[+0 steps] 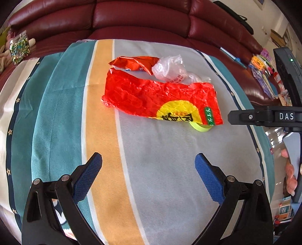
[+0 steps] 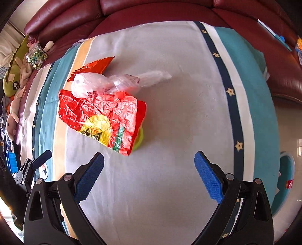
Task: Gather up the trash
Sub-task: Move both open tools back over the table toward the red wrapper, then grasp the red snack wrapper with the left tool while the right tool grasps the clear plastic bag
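A crumpled red and yellow plastic bag (image 1: 160, 99) lies flat on the striped cloth (image 1: 151, 169); it also shows in the right wrist view (image 2: 102, 116). A yellow-green ring (image 1: 202, 127) peeks from under its near corner, also in the right wrist view (image 2: 139, 140). A clear plastic bag (image 1: 169, 68) and a smaller red wrapper (image 1: 134, 63) lie just behind it, also seen in the right wrist view: clear bag (image 2: 105, 83), wrapper (image 2: 94, 67). My left gripper (image 1: 148, 160) is open and empty, short of the pile. My right gripper (image 2: 149, 159) is open and empty, near the bag's corner.
The cloth (image 2: 179, 94) covers a table in front of a dark red leather sofa (image 1: 141, 17). A jar of glittery bits (image 1: 19, 47) and plush toys (image 2: 13, 75) sit at the left. Small colourful items (image 1: 264, 71) lie on the sofa at right.
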Tool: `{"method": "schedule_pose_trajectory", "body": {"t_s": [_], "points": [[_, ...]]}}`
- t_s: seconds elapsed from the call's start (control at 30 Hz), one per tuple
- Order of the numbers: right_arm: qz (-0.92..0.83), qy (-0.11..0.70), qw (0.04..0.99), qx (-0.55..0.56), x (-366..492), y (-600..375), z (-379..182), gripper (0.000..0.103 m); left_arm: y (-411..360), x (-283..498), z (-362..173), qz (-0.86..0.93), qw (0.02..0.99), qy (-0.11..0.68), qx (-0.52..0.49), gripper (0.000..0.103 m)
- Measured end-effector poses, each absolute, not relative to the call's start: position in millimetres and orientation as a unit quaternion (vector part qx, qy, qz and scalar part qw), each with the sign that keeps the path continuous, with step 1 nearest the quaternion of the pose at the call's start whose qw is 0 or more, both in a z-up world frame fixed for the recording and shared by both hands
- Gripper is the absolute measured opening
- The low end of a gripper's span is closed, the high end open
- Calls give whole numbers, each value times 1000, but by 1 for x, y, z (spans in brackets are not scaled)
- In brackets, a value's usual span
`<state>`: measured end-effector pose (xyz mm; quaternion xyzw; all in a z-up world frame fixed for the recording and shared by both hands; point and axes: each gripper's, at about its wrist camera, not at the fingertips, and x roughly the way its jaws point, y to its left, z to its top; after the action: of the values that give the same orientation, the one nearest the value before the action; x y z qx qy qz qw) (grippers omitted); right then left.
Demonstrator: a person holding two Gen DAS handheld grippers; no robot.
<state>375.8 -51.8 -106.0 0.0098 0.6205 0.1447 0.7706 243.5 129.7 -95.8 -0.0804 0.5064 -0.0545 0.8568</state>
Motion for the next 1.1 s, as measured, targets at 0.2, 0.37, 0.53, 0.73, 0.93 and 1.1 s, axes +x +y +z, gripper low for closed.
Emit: {"method": "schedule_pose_trajectory", "body": {"t_s": [0.2,0.37,0.53,0.73,0.93,1.1], "points": [[154,618,771,12,400,-26,-116,93,145,270,-102,-47,855,509,-81,99],[168,613,772,18,411,-14,-126,92,155,278,-109,-42,851,515,-91,99],[168,607,777,-10,407,-7,-130,40,155,278,-112,-39,850,518,-90,99],[180,592,785,-25,394,-13,-116,8,150,273,-114,-38,847,521,-99,99],[202,577,790,-40,368,-33,-95,3,139,264,-104,-39,851,516,-89,99],[179,590,786,-36,347,-77,-99,3,127,258,-95,-43,855,511,-82,99]]}}
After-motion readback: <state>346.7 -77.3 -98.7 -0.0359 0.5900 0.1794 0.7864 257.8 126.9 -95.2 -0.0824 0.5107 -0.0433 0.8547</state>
